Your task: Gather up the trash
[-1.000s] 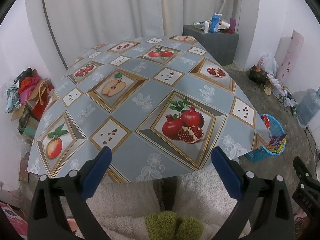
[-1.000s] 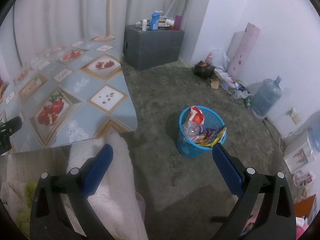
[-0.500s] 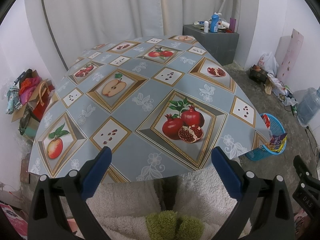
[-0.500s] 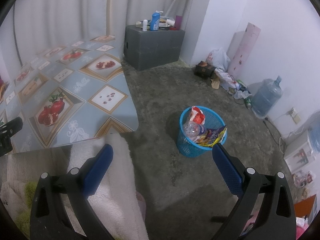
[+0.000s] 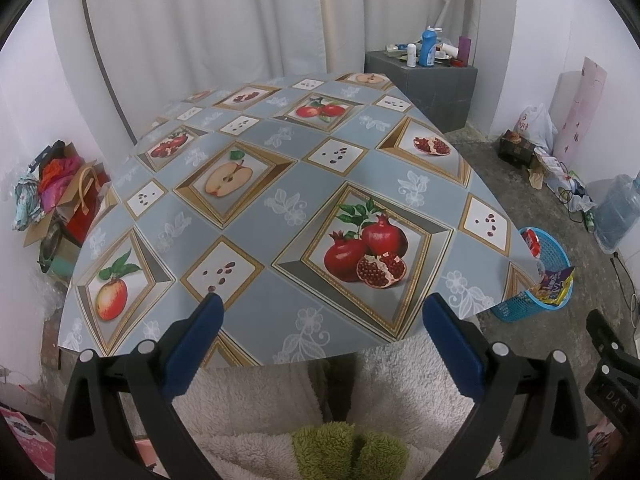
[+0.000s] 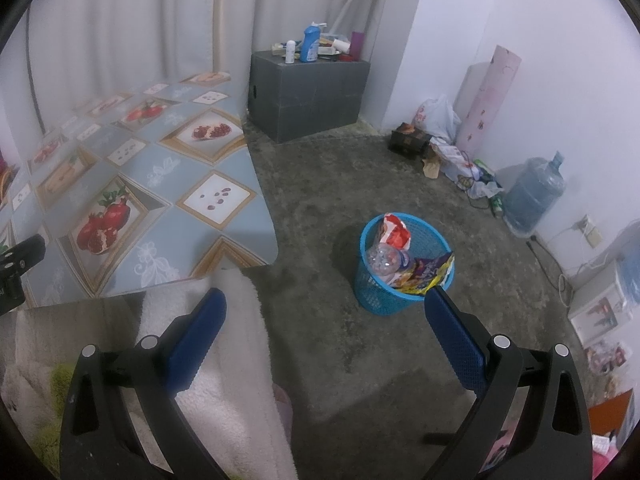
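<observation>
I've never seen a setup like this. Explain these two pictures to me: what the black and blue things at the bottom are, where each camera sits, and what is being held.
No robot here: a person holds a two-finger clamp in each hand, and a fisheye camera on each clamp looks forward along its fingers. The blue-padded prongs are those fingers.

The left view looks past the left gripper onto a table covered in a fruit-print cloth; nothing lies on it. The right view looks past the right gripper at the floor, where a blue basket already holds wrappers and a plastic bottle.

Both grippers are open and hold nothing.
</observation>
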Motion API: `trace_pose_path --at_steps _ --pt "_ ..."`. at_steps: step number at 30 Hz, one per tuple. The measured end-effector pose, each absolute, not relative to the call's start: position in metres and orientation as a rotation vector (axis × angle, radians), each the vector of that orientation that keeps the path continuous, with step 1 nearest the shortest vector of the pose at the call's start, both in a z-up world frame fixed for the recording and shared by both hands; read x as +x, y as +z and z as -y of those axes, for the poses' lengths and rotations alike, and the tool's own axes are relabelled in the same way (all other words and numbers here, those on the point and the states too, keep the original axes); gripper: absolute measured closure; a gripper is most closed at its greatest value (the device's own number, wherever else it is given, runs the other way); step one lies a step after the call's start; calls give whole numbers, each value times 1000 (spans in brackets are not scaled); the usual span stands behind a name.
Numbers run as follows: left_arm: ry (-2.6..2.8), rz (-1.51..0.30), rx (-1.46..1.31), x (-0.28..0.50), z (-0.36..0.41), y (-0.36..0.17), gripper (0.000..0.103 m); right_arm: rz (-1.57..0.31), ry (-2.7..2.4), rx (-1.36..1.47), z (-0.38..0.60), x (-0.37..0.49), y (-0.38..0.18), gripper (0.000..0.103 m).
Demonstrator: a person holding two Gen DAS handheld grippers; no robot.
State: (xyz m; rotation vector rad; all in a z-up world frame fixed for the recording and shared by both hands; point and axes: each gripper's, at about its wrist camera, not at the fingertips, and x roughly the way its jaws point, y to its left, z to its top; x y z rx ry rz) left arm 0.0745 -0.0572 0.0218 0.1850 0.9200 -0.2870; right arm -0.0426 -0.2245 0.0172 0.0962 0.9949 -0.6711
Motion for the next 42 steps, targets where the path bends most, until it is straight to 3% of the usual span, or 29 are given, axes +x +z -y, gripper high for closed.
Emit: trace_pose_path --at_steps 42 --pt "-285 -919 191 73 58 23 5 -994 -671 97 215 -32 17 8"
